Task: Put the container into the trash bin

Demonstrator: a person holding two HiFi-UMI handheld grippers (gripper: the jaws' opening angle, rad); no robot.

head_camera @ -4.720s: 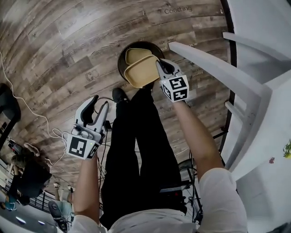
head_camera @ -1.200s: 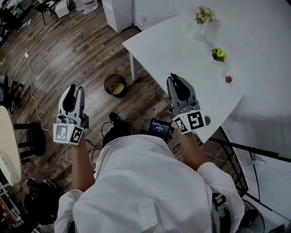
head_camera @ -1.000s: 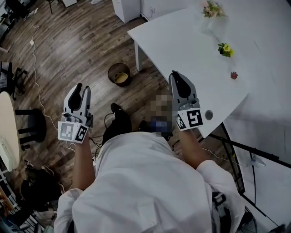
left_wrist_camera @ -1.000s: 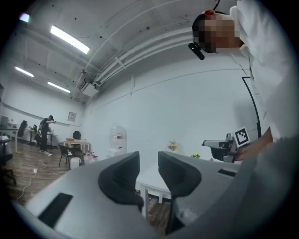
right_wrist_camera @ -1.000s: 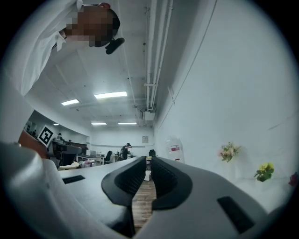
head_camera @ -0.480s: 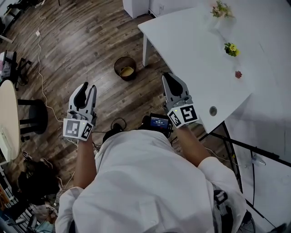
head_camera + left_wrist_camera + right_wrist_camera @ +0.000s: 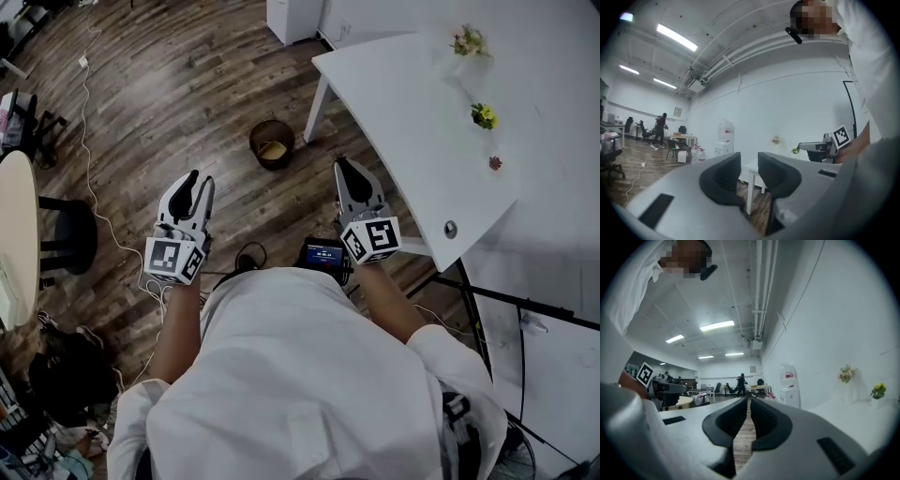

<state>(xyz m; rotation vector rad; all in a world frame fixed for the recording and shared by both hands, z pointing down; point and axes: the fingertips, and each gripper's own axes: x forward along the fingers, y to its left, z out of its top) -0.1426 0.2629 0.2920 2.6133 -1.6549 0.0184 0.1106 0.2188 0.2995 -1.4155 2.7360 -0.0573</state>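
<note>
Floor: dark wood planks; a white cable trails across them on the left.
Room: open office with white walls and strip lights overhead (people stand far off by the desks); a water cooler stands by the wall.
Table: white, on the right; a pale posy and a yellow posy stand on it, well apart.
Bin: round and dark; on the floor just beside the table leg, ahead of both grippers.
Container: tan; lies inside the bin.
Left gripper: held level over the floor; jaws a little apart, nothing between them.
Right gripper: near the table edge; jaws all but together, empty.
Around: black stool and a round pale tabletop at far left; a small screen at the person's waist; bare planks lie between grippers and bin.
</note>
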